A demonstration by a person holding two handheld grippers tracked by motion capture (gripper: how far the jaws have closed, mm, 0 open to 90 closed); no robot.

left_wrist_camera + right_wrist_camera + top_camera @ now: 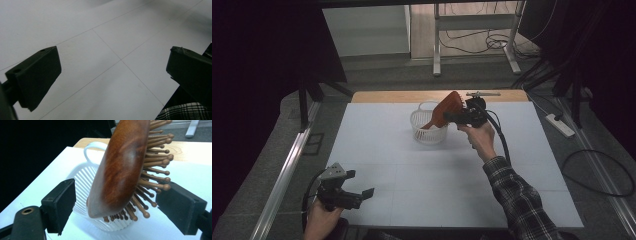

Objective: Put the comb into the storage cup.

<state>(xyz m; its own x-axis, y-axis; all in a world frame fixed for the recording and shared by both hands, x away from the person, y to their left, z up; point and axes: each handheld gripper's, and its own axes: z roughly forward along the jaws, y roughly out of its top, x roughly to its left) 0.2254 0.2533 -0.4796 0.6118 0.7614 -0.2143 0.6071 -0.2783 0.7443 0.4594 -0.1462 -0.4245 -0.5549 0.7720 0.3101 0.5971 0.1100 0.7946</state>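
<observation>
The white table (412, 195) spreads out in front of me, its surface marked by thin seam lines that cross under my left gripper (113, 65), with a strip of bare wood showing along the far edge. Toward the far middle of it stands a small white slatted basket (428, 131) with a loop handle on its far rim. A wooden paddle hairbrush (445, 111) leans in that basket, its handle end down inside and its broad head tilted up and over the basket's right rim, toward my right gripper (451, 118). In the right gripper view the brush head (120, 167) rises between my two black jaws, smooth brown back turned to the left jaw and the ball-tipped bristles sticking out toward the right jaw. There is a clear gap between the left jaw and the brush's back, and only the tips of a few bristles come up against the right jaw, so my right gripper (113, 202) is spread around the brush rather than clamped on it. My right hand (480, 140), in a plaid sleeve, holds that gripper just beside the basket. My left gripper (357, 192) sits well apart from all this, at the near left corner of the table, with my left hand (319, 217) under it; its jaws stand wide apart with only bare table between them.
</observation>
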